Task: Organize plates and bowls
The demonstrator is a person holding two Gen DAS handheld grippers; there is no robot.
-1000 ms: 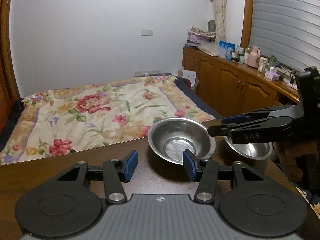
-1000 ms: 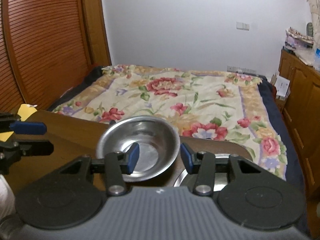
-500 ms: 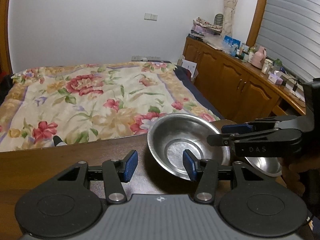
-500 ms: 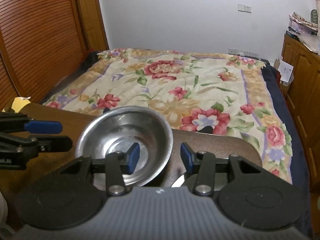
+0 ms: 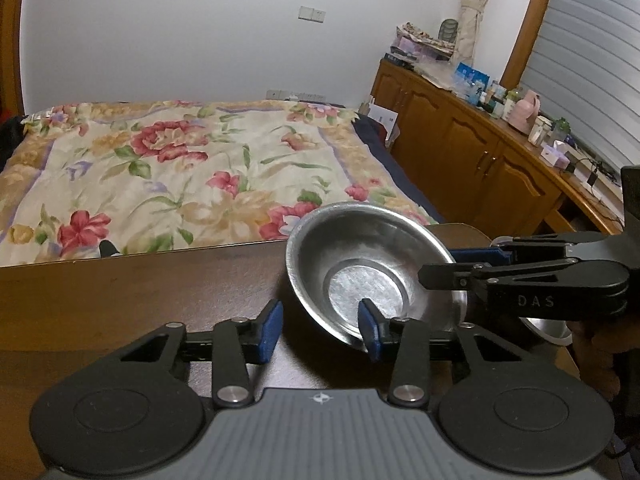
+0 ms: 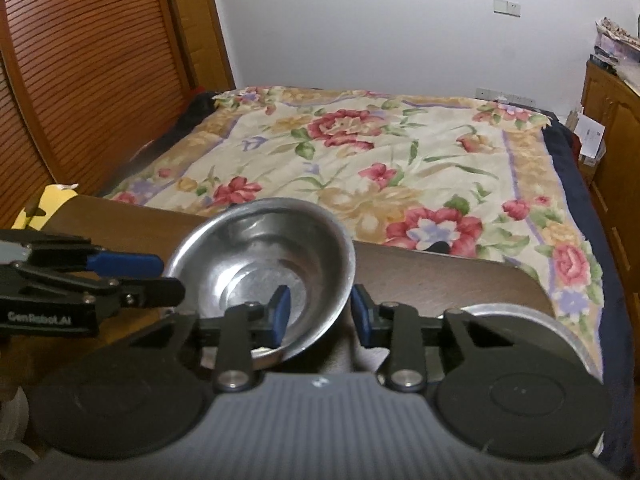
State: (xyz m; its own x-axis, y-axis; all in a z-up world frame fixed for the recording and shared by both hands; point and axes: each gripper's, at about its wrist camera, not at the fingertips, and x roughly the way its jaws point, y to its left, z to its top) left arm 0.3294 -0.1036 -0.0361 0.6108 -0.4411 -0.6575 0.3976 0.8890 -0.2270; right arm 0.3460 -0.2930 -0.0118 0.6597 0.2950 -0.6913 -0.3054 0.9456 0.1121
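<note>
Two tools over dark wooden desk, floral bed beyond desk's far edge. Steel bowl tilted above desk, its rim between parted blue pads of right tool; contact unclear. Second steel bowl on desk, right of first. Left tool held wide, empty, just left of bowl.

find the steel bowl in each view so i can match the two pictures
Left wrist view: the steel bowl sits right of centre on the dark table, tilted.
Right wrist view: the same bowl sits left of centre, its near rim between the right gripper's jaws.
Shared landmark: the floral bedspread behind the table.
</note>
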